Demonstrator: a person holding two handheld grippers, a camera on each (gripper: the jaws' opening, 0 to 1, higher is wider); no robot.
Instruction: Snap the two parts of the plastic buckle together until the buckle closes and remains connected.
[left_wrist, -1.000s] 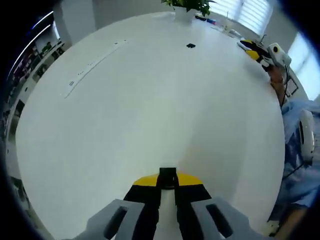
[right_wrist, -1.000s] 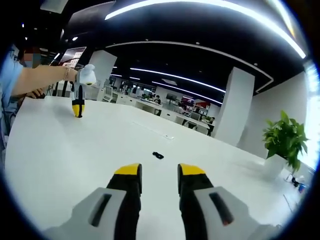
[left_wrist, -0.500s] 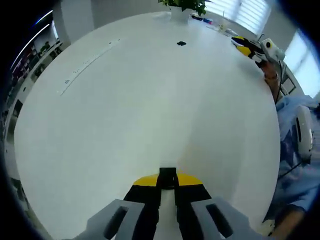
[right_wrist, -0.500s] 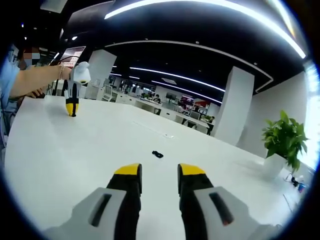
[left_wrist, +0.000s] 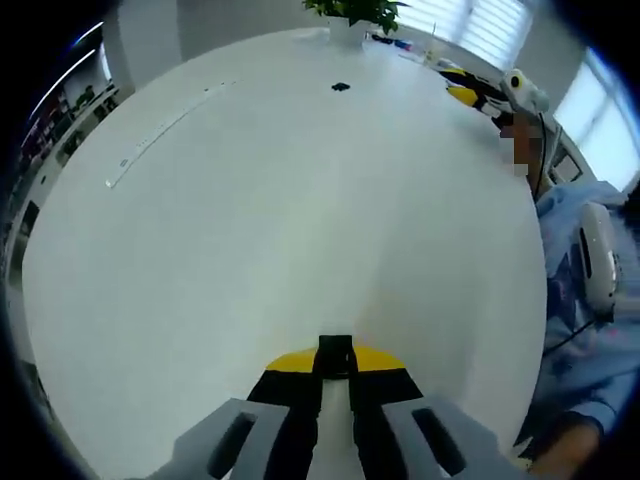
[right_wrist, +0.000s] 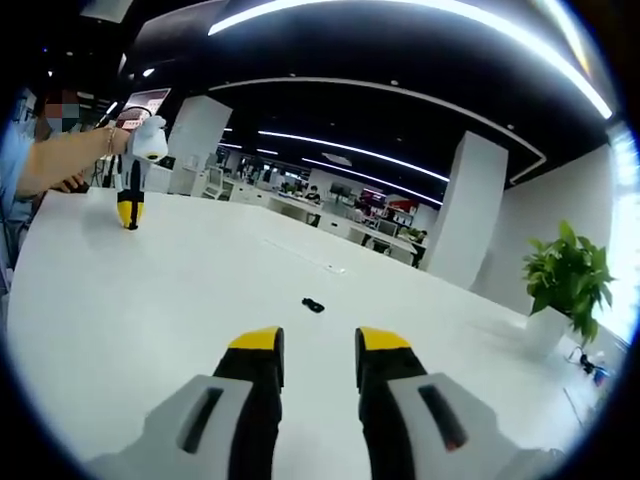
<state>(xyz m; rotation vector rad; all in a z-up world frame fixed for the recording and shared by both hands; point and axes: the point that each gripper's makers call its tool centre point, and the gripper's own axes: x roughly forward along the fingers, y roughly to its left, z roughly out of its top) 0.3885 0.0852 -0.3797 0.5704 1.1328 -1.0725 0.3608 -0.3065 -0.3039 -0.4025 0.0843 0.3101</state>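
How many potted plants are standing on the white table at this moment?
1. The potted plant stands at the table's far edge, right side of the right gripper view, top of the left gripper view. Others may be hidden.

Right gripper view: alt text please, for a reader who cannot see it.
The right tool hangs open over a white table, with a small black buckle lying beyond it. The left tool stands far left; a potted plant sits right.

The right claw (right_wrist: 320, 352) hangs parted over the white table (right_wrist: 150, 310) (small black buckle (right_wrist: 313, 305) beyond).
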